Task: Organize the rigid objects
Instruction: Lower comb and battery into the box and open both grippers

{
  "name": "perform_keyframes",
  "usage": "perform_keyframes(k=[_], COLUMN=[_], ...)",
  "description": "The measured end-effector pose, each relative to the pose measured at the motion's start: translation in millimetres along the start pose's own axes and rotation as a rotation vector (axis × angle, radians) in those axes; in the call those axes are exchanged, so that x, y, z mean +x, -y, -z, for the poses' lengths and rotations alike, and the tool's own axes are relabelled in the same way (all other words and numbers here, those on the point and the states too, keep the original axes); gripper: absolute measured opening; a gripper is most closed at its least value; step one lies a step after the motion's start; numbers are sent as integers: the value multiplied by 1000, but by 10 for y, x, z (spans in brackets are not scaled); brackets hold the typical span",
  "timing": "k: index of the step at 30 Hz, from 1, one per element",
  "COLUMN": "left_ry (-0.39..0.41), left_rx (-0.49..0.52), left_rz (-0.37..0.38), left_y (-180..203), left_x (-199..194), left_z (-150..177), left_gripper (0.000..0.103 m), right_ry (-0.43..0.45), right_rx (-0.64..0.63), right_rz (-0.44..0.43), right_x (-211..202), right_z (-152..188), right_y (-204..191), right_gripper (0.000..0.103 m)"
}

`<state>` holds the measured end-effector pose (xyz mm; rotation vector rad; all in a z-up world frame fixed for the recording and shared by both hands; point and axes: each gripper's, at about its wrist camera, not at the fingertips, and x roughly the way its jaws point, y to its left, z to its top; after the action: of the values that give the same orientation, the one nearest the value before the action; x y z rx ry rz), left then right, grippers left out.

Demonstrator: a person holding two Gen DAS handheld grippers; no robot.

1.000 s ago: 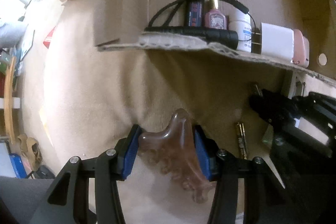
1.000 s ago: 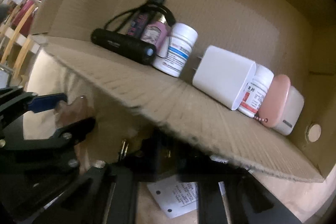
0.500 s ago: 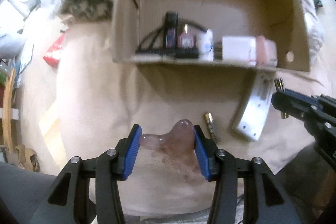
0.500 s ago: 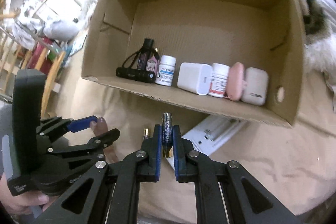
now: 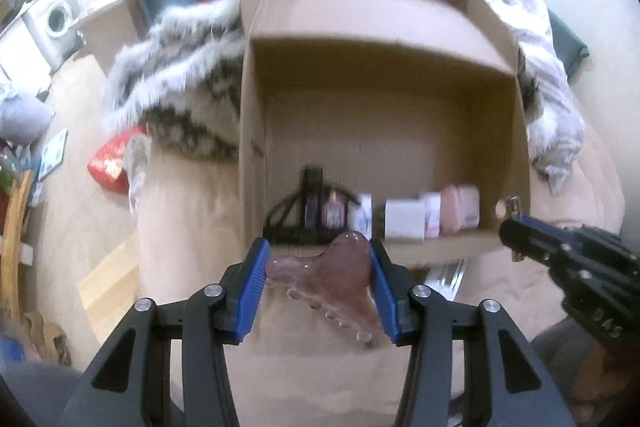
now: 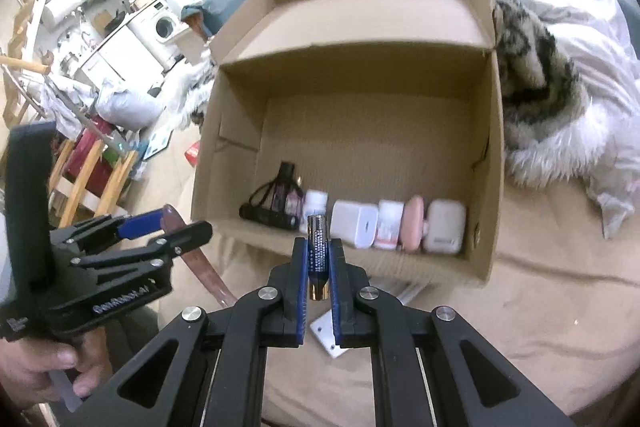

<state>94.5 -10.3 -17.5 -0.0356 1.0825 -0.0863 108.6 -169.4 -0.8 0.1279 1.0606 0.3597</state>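
left gripper (image 5: 318, 267): clamps translucent brown toothed comb (image 5: 332, 275)
right gripper (image 6: 319, 259): clamps dark cylindrical battery (image 6: 318, 251)
both: before open brown cardboard box (image 6: 494, 155)

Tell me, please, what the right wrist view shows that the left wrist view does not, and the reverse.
Only the right wrist view shows the battery clearly, upright in the right claw, and the person's hand.

Only the left wrist view shows the toothed edge of the brown comb in the left claw, and a red packet.

Both show the cardboard box, the row of small items along its near wall, and a washing machine.
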Motion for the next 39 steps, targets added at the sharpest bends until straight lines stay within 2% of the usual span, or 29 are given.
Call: perform_keyframes(k=[7, 12, 20, 26, 32, 36, 39], left_ry=[44, -6, -42, -32, -66, -52, -23], left_rx=[45, 75, 121, 112, 102, 126, 149], left_rz=[-25, -26, -40, -38, -37, -50, -74], left_y=[81, 150, 236, 194, 191, 258, 310], left_x=[159, 505, 913, 1045, 1166, 1144, 1114], left_z=[-385, -509, -489, -440, -408, -401, -375], left_gripper=[45, 45, 45, 45, 45, 45, 52], right_ry=[18, -1, -75, -113, -141, -153, -152], right_rx=[12, 30, 69, 83, 98, 116, 124], right_rz=[27, 39, 55, 69, 93, 100, 94], right_x=[187, 412, 764, 885, 990, 1027, 1071], right_z=[-323, -476, -406, -373, -373, -360, -357], right_y=[129, 239, 377, 410, 453, 496, 511], right_gripper=[11, 11, 11, 11, 11, 11, 11])
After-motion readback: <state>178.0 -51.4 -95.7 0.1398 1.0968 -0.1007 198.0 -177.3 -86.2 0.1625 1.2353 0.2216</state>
